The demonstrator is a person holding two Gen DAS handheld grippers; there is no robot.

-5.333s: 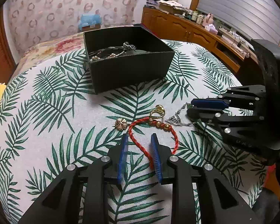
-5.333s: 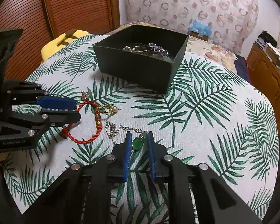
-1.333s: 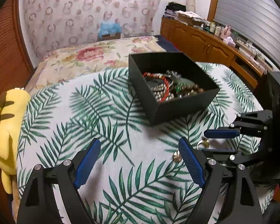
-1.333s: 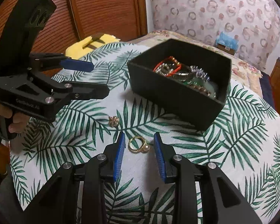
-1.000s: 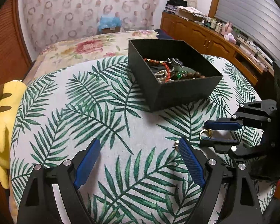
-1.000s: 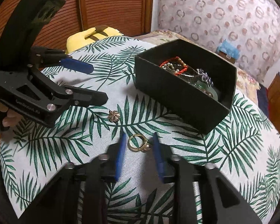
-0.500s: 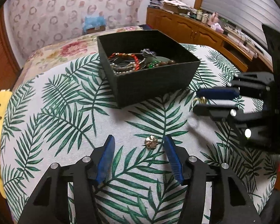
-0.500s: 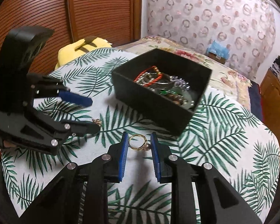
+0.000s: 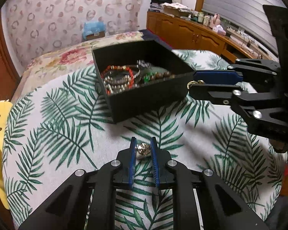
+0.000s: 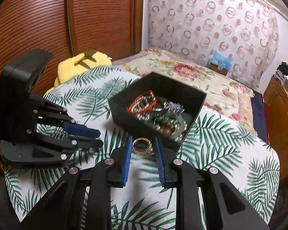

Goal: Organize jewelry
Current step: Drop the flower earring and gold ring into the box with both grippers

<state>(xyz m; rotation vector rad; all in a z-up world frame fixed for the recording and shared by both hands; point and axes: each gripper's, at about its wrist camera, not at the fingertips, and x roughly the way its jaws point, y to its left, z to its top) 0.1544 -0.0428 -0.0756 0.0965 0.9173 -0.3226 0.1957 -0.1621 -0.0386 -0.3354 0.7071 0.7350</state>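
the left gripper (image 9: 143,147) is closed on a small gold flower earring (image 9: 143,149), pinched between the blue pads, apparently lifted just off the palm-leaf tablecloth (image 9: 63,126), though contact can't be ruled out. a bit further right and back, the black box (image 9: 144,97) is seen with a red cord bracelet (image 9: 117,72), beaded bracelets and a green pendant already piled inside. at the far right the right gripper (image 10: 142,147) is clamped on a gold ring (image 10: 142,146) with a little pearl, held in the air just beside the box's near corner.

so the job looks mostly done: most pieces are already in the box, and only the earring and ring are left to be dropped in. no other loose pieces can be spotted on the cloth.

compared with half a second ago, the earring was lying on the cloth between wider-spread left fingers, and now it's been grabbed. the ring was already held back then, but it has been carried closer to the box. five seconds back the red bracelet and green pendant necklace were on the table, and they've since been put away.
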